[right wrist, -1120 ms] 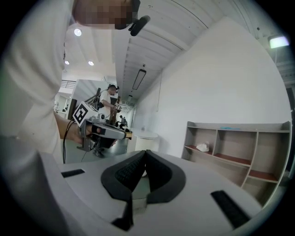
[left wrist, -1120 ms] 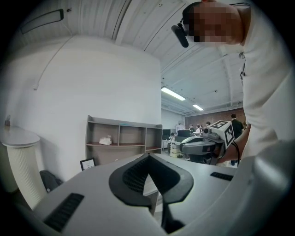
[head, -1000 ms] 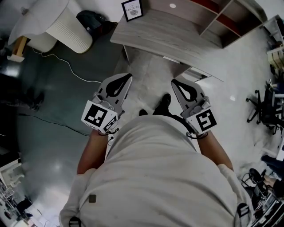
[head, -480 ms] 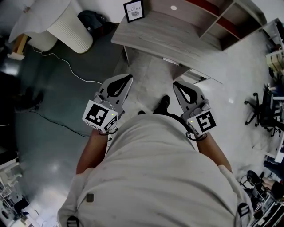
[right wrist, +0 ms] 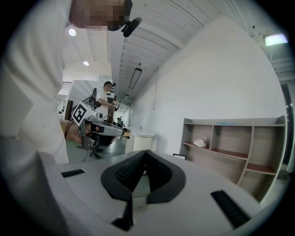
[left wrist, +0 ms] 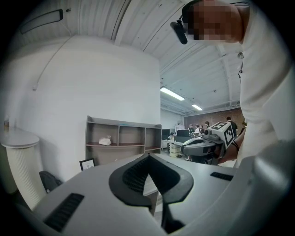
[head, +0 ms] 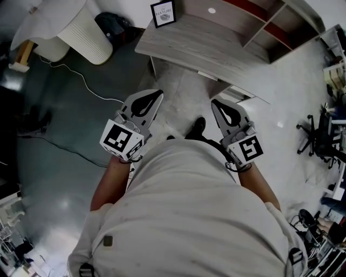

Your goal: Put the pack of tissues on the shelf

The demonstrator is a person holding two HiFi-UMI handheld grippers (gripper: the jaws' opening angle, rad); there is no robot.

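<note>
Wood-grey shelf [left wrist: 118, 135] held one pack of tissues [left wrist: 105, 141] in its left compartment. I had two tools, the left tool [left wrist: 148, 157] and the right tool [right wrist: 145, 153], each pressed together on nothing.

Shelf [left wrist: 119, 136] – white pack [left wrist: 105, 141] in left compartment; desk [head: 205, 46] – framed sign [head: 162, 13].
</note>
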